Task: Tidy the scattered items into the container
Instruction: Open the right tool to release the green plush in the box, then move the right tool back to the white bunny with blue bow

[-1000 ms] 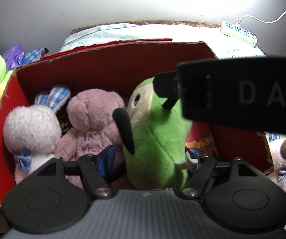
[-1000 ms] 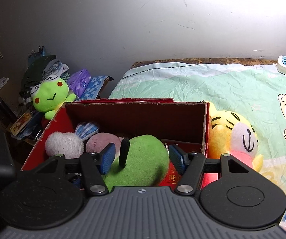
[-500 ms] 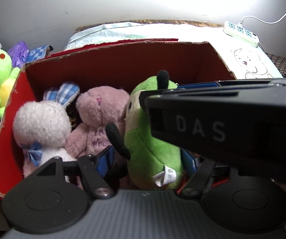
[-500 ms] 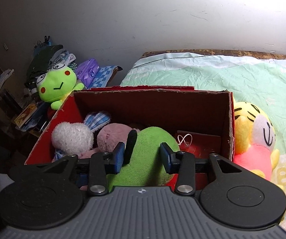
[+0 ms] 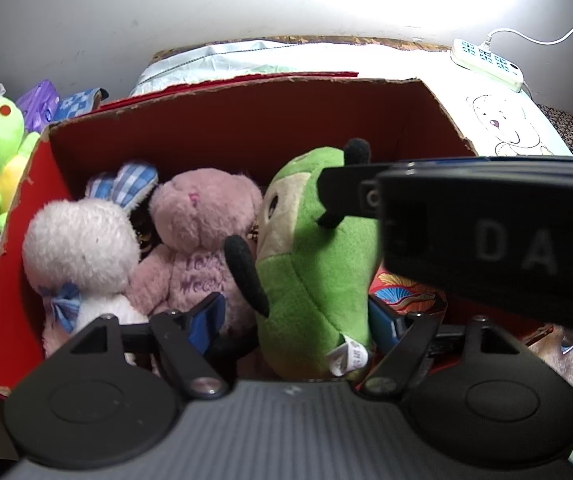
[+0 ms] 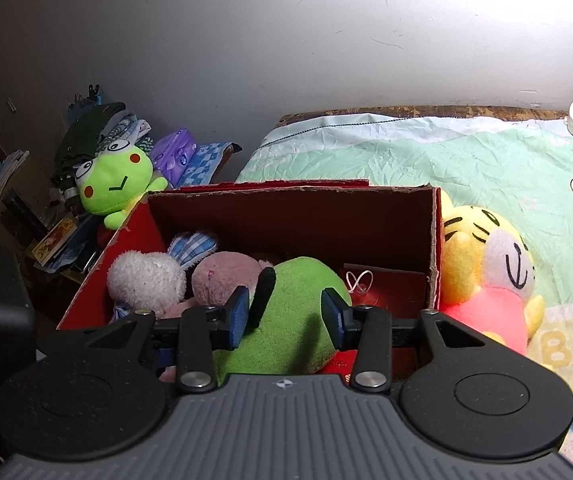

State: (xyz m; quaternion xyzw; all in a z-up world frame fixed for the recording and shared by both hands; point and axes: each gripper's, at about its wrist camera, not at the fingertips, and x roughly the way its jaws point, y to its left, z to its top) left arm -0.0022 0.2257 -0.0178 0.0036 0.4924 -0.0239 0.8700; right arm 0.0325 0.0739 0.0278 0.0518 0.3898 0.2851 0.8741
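Green plush in red box, both hand-held grippers on it

Green plush [image 6: 286, 316] stands in red box [image 6: 286, 216] on bed [image 6: 466, 152], beside pink bear [image 5: 202, 236]. Right hand-held gripper [image 6: 284, 318] clenched on plush; left hand-held gripper [image 5: 298, 320] straddles it, jaws opening. Tiger plush [image 6: 486, 268] outside box.

Both tools are showing the same build: a grey ribbed housing along the bottom edge, flanked by two round black discs. On the left tool [image 5: 294, 320], black linkage arms with silver screws are reaching forward to blue-padded fingers [image 5: 206, 316]. The right tool [image 6: 284, 314] is carrying matching blue pads [image 6: 240, 316], a small compass-like mark on its ribbed housing, and white letters "DAS" on its black side.
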